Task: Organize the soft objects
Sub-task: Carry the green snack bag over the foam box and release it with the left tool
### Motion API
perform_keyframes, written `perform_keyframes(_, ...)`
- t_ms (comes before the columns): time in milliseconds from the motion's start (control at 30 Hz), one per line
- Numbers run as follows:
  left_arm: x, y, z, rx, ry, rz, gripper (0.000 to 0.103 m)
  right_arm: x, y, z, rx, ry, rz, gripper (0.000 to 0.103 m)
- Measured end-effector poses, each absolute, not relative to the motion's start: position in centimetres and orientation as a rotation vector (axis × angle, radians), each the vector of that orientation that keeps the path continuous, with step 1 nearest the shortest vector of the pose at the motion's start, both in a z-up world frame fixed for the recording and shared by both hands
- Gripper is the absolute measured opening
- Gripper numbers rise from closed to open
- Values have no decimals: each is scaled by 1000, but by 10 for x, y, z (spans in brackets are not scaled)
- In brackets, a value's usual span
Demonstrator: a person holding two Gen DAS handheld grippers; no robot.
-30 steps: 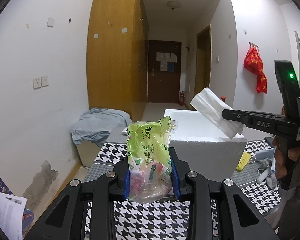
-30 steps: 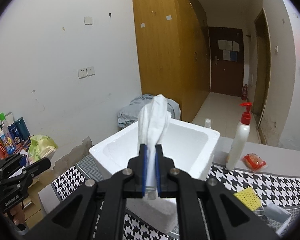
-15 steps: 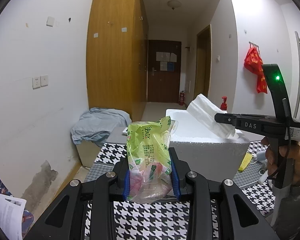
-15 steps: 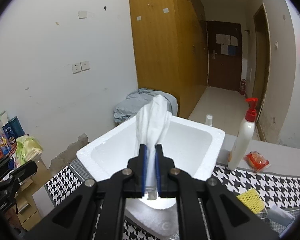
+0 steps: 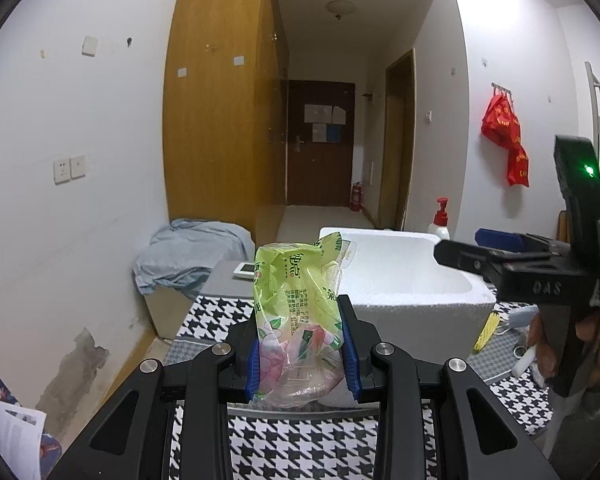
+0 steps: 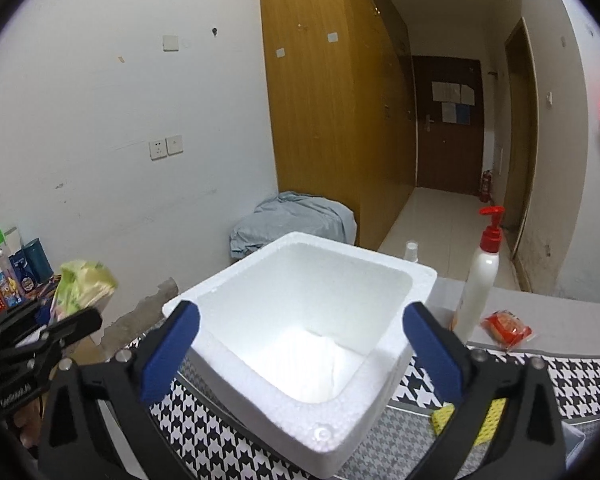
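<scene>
My left gripper [image 5: 300, 344] is shut on a green plastic tissue pack [image 5: 296, 312] and holds it upright, left of the white foam box [image 5: 400, 304]. The pack also shows at the left of the right wrist view [image 6: 82, 284]. My right gripper [image 6: 300, 344] is open wide and empty just above the foam box [image 6: 260, 376]. A white folded tissue [image 6: 312, 360] lies on the box floor. The right gripper also shows in the left wrist view [image 5: 480, 252], over the box's right rim.
A white pump bottle with a red top [image 6: 480, 280] and a red snack packet [image 6: 506, 328] stand right of the box. A yellow sponge [image 6: 476, 416] lies on the houndstooth cloth [image 5: 312, 440]. Bottles [image 6: 8, 272] stand at far left. Grey cloth [image 5: 192, 252] lies beyond.
My right gripper moved over the foam box, opened and let go of the white tissue, which now lies inside the box. My left gripper has kept still with the green pack.
</scene>
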State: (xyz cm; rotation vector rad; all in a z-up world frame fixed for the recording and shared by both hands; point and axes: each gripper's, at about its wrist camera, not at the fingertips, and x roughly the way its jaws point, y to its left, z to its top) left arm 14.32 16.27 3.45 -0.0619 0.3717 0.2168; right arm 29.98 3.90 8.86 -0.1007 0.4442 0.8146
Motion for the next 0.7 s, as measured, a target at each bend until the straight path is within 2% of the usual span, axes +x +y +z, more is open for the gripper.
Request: perform_keyframes(700,183,149,50,-25,366,138,34,289,-1,91,-74,418,779,103)
